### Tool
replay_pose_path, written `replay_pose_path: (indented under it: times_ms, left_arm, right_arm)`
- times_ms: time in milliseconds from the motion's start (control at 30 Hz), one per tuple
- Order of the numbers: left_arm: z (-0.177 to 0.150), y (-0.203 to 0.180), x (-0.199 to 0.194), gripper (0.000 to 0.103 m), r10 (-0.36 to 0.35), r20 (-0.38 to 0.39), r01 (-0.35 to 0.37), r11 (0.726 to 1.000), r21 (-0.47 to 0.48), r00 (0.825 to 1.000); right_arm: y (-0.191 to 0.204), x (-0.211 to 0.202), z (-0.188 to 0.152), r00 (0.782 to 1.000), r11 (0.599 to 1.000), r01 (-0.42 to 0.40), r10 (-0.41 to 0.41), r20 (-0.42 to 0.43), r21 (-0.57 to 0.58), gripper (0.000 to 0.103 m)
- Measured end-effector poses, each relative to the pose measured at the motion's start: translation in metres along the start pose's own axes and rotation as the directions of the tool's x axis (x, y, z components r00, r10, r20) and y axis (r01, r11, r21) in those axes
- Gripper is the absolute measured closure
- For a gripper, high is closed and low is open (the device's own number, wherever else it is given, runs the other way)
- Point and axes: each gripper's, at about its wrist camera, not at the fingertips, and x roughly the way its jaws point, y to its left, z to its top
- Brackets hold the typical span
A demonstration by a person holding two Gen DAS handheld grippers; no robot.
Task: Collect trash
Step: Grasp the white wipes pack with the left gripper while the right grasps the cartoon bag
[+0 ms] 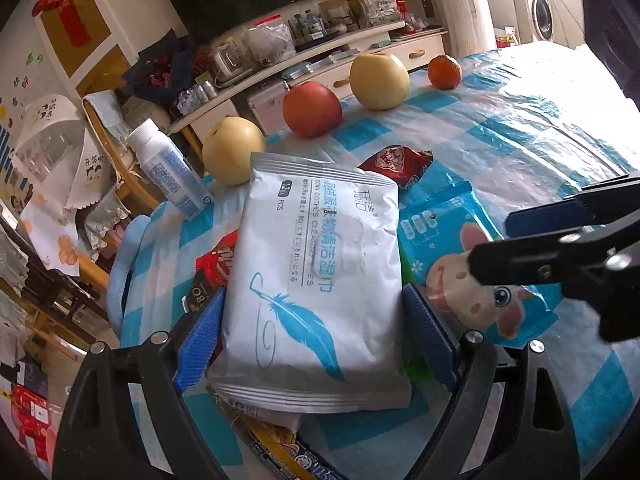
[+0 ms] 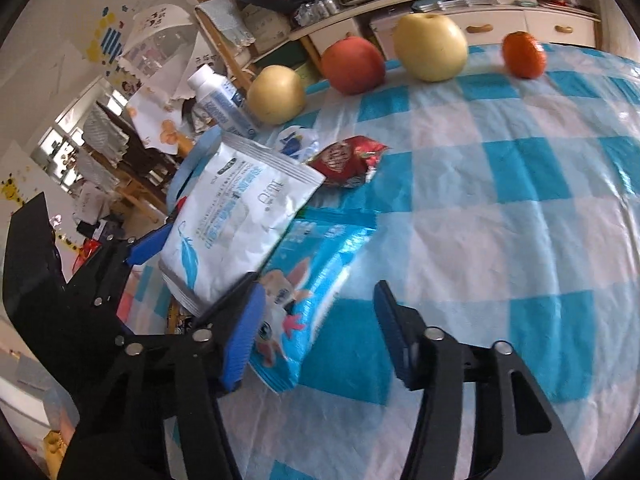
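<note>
My left gripper is shut on a white wet-wipe packet with a blue feather print, held above the table; it also shows in the right wrist view. Under it lie a blue wipe pack with a cartoon animal, also in the right wrist view, a red crumpled wrapper and a red-black wrapper. My right gripper is open over the near end of the blue pack, its left pad beside it.
Along the far edge of the blue-checked tablecloth stand a white bottle, a yellow pear, a red apple, a large yellow apple and an orange. Chairs and clutter stand at left.
</note>
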Motion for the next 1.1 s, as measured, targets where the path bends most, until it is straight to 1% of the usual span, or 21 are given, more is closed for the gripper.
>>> replay_pose_path:
  times_ms: [100,300,367,467,533,733,933,1100]
  left_arm:
    - [0.001,-0.001,0.002,0.016,0.002,-0.002,-0.002,1.000,-0.007,1.000]
    - [0.000,-0.001,0.002,0.017,0.002,0.006,-0.002,0.999,-0.053,1.000]
    - [0.000,-0.002,0.002,0.019,0.009,0.011,-0.008,0.998,-0.062,1.000]
    - [0.001,-0.003,0.001,0.021,0.014,0.015,-0.013,0.997,-0.075,1.000]
    - [0.001,-0.002,0.001,0.023,0.008,0.018,-0.006,0.996,-0.087,1.000]
    - [-0.001,0.003,-0.003,0.025,-0.019,0.029,0.023,0.990,-0.136,0.999]
    - [-0.004,0.006,-0.006,0.026,-0.037,0.034,0.042,0.983,-0.176,0.999]
    - [-0.008,0.012,-0.010,0.026,-0.074,0.041,0.081,0.969,-0.235,0.996]
  right_arm:
    - [0.005,0.007,0.004,1.000,0.999,0.006,-0.006,-0.002,-0.035,0.053]
    - [0.010,0.015,0.009,0.999,0.996,0.040,-0.040,0.009,-0.085,0.053]
    - [0.011,0.018,0.009,0.999,0.994,0.034,-0.034,0.004,-0.105,0.059]
    - [0.018,0.018,0.008,0.998,0.988,0.062,-0.060,0.016,-0.143,0.061]
    - [0.021,0.017,0.006,0.997,0.984,0.076,-0.072,0.027,-0.160,0.065]
    - [0.026,0.016,0.004,0.995,0.978,0.092,-0.085,0.044,-0.185,0.072]
    - [0.031,0.013,0.003,0.992,0.970,0.122,-0.111,0.063,-0.210,0.075]
    - [0.034,0.006,0.006,0.986,0.963,0.152,-0.134,0.095,-0.224,0.076]
